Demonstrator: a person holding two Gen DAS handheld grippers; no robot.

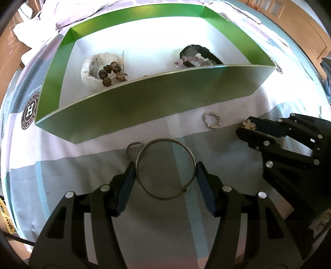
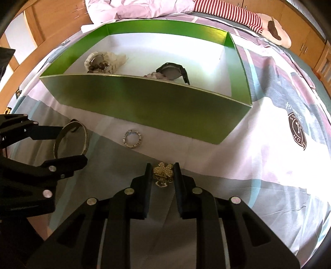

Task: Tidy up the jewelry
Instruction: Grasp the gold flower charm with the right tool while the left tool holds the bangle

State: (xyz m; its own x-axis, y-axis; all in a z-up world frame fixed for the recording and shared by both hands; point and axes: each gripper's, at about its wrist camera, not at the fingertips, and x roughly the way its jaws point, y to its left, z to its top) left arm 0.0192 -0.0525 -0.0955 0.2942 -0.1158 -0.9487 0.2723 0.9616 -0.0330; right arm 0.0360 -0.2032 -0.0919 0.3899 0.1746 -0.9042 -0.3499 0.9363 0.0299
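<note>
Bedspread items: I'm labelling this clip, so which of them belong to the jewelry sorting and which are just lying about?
Part of the job:
green box
bangle in left gripper
gold brooch in right gripper
beaded ring
small ring
watches and bead bracelets in the box

Lying about:
lilac bedding
striped plush toy

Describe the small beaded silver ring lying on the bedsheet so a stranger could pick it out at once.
Start at the big green cardboard box on the patchwork bedsheet; just in front of its near wall lies the small beaded silver ring. It lies free between the large plain metal bangle and the gold flower-shaped brooch, and is the only bumpy-edged one.
</note>
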